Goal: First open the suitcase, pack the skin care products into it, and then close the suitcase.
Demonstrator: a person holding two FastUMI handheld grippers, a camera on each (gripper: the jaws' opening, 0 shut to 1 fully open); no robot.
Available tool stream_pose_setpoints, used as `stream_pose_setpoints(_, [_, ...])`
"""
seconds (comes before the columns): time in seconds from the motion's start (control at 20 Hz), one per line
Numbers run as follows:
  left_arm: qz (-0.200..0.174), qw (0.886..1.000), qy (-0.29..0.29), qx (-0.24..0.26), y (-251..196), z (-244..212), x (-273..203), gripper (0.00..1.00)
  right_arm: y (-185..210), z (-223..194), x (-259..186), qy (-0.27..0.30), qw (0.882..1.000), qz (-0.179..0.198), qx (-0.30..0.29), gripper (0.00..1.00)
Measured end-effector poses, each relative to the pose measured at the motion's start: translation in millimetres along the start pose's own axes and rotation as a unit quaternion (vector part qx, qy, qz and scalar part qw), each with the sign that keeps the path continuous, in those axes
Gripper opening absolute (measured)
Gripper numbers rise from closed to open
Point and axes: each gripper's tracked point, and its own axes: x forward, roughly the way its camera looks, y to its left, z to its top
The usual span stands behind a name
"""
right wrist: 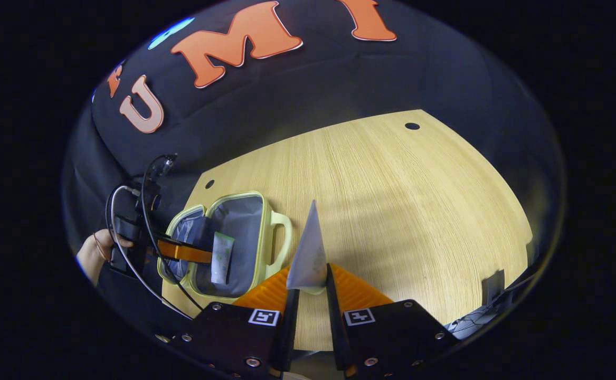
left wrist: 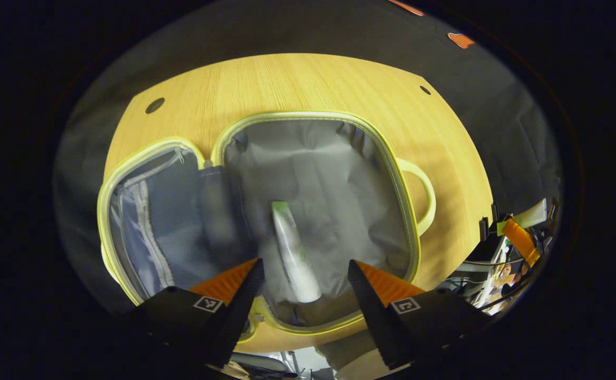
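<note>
The pale yellow-green suitcase (left wrist: 408,211) lies open on the wooden table, its grey lining showing. A white tube with a green end (left wrist: 294,253) rests in the right half. My left gripper (left wrist: 305,272) hovers open just above that tube, touching nothing. In the right gripper view the suitcase (right wrist: 278,235) sits at the left with the tube (right wrist: 222,258) inside and the left gripper (right wrist: 181,250) over it, held by a hand (right wrist: 94,253). My right gripper (right wrist: 310,287) is shut on a pale grey tube (right wrist: 309,253) pointing upward above the table.
The wooden table (right wrist: 403,211) stretches wide to the right of the suitcase, with small round holes (right wrist: 412,126) near its far edge. Black cloth walls stand behind it. Cables and clutter (left wrist: 513,248) lie past the table's right edge in the left gripper view.
</note>
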Motion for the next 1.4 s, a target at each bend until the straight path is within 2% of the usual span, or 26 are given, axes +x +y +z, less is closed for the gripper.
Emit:
stream_pose_setpoints(0.1, [0.006,0.999,-0.032,0.011,0,3,-19,0.96,7,7,0,0.001,1.000,0.008,-0.007,0.31])
stream_pose_setpoints(0.2, [-0.002,0.998,-0.068,0.012,-6,1,-42,0.96,19,17,0,0.001,1.000,0.019,-0.024,0.31])
stream_pose_setpoints(0.3, [-0.014,0.994,-0.109,-0.001,-5,-3,-63,0.96,29,29,4,-0.001,0.997,0.017,-0.070,0.31])
stream_pose_setpoints(0.4, [-0.022,0.989,-0.149,-0.015,3,-9,-86,0.95,56,43,4,-0.002,0.995,0.035,-0.098,0.31])
stream_pose_setpoints(0.5, [-0.003,0.982,-0.190,-0.020,22,-18,-108,0.96,88,52,5,0.005,0.992,0.067,-0.105,0.30])
stream_pose_setpoints(0.6, [0.034,0.974,-0.222,-0.025,54,-31,-131,0.96,113,55,11,0.013,0.988,0.080,-0.129,0.31])
stream_pose_setpoints(0.75, [0.059,0.963,-0.257,-0.050,89,-58,-164,0.96,140,37,31,0.048,0.982,0.083,-0.160,0.31])
stream_pose_setpoints(0.9, [0.076,0.954,-0.277,-0.085,128,-89,-190,0.96,162,1,57,0.104,0.978,0.094,-0.157,0.30])
stream_pose_setpoints(1.2, [0.069,0.948,-0.291,-0.111,171,-133,-207,0.96,170,-72,88,0.208,0.962,0.074,-0.162,0.31])
stream_pose_setpoints(1.4, [0.074,0.944,-0.295,-0.129,190,-151,-216,0.96,170,-83,109,0.217,0.963,0.051,-0.150,0.31])
